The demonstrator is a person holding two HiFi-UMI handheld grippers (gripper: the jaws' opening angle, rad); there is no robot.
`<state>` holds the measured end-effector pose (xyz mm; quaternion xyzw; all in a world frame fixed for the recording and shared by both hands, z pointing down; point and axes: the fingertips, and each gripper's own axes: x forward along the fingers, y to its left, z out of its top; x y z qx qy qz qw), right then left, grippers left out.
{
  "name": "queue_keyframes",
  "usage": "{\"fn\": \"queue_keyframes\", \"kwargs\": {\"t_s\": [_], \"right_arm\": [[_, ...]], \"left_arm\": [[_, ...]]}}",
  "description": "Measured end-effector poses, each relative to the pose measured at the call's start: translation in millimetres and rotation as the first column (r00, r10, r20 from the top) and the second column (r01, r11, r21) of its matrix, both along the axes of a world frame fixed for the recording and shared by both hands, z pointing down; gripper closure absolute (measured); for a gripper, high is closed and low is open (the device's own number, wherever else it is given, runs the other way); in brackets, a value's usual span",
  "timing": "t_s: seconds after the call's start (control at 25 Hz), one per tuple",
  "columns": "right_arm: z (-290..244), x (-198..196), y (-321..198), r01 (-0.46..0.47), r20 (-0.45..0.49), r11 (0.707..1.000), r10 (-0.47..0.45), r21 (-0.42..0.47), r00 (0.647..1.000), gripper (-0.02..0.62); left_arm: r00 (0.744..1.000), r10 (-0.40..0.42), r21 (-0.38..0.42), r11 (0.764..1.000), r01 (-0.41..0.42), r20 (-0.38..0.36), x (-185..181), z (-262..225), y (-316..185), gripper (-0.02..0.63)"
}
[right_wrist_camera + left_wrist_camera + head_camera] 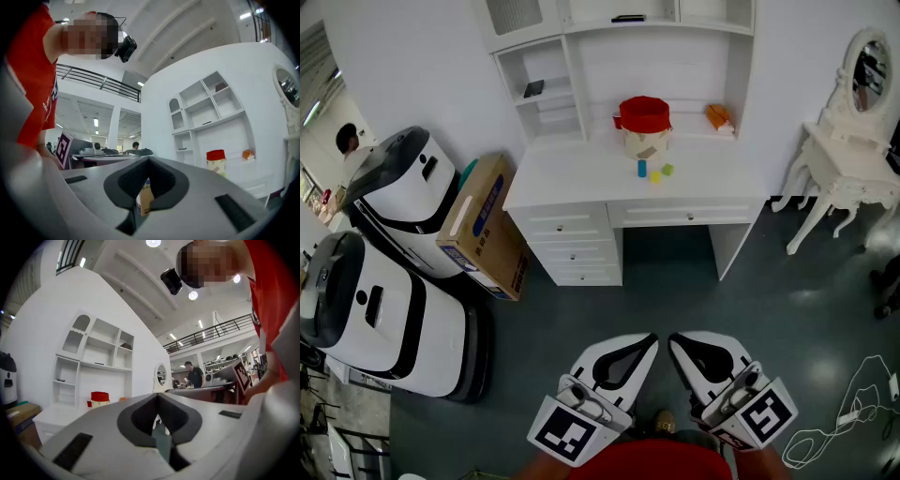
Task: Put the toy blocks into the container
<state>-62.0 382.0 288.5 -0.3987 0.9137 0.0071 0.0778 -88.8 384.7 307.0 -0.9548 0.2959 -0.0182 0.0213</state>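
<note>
A cream container with a red lid (644, 127) stands on the white desk (581, 178) across the floor. In front of it lie a blue block (643, 169), a yellow block (655, 176) and a green block (667, 170). My left gripper (648, 340) and right gripper (677, 340) are held low near my body, far from the desk, both shut and empty. The container (99, 399) is small and distant past the shut left gripper (157, 398). It also shows as the container (216, 161) to the right of the shut right gripper (149, 162).
A cardboard box (485, 225) leans left of the desk beside two white machines (403, 187) (375, 319). A white vanity table with a mirror (848, 169) stands at the right. A cable (853, 412) lies on the floor. An orange thing (719, 116) sits at the desk's back.
</note>
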Motion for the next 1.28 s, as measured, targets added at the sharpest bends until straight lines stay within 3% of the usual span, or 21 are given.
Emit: {"fn": "queue_keyframes", "kwargs": {"t_s": [0.76,1.28], "right_arm": [[-2,7,-1,-0.015,0.010,1.000,0.015,0.012,1.000,0.591],[-5,53,-6,-0.004,0.038,1.000,0.004,0.017,0.999,0.591]], "left_arm": [[1.000,-0.006,0.002,1.000,0.006,-0.009,3,0,-3,0.588],[0.999,-0.049,0.031,0.998,0.049,0.004,38,-7,-11,0.588]]}}
